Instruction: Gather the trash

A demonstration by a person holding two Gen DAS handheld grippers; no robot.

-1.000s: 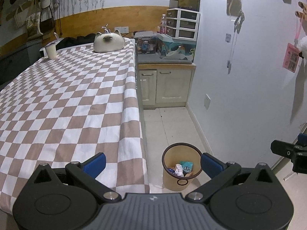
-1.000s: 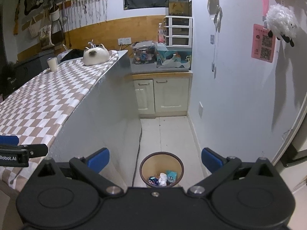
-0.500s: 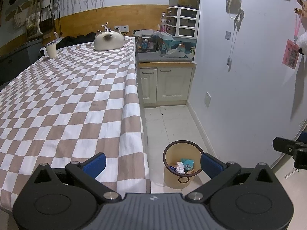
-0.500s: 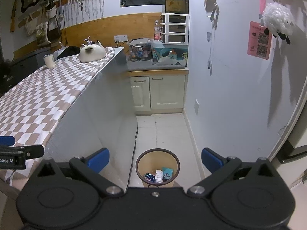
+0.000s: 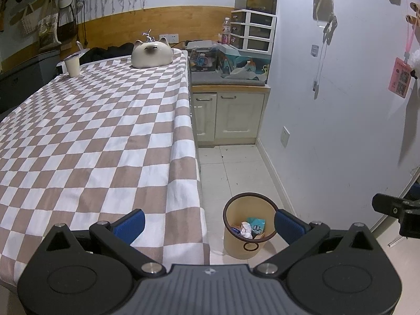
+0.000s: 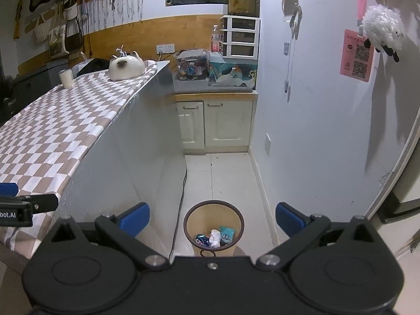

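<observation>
Hovering: two empty tools (image 5: 208, 224) (image 6: 212, 219), one bin (image 6: 213, 220).

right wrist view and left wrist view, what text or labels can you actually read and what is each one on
"bot.AI", cut off at the frame edge: on the left gripper, seen in the right wrist view.
"PACK", partly cut off: on the dark box at the far left.
Pink card on the wall: QR codes and small print, too small to read.
Water bottle label: blurred.
Wrappers in the trash bin: print unreadable.
</observation>
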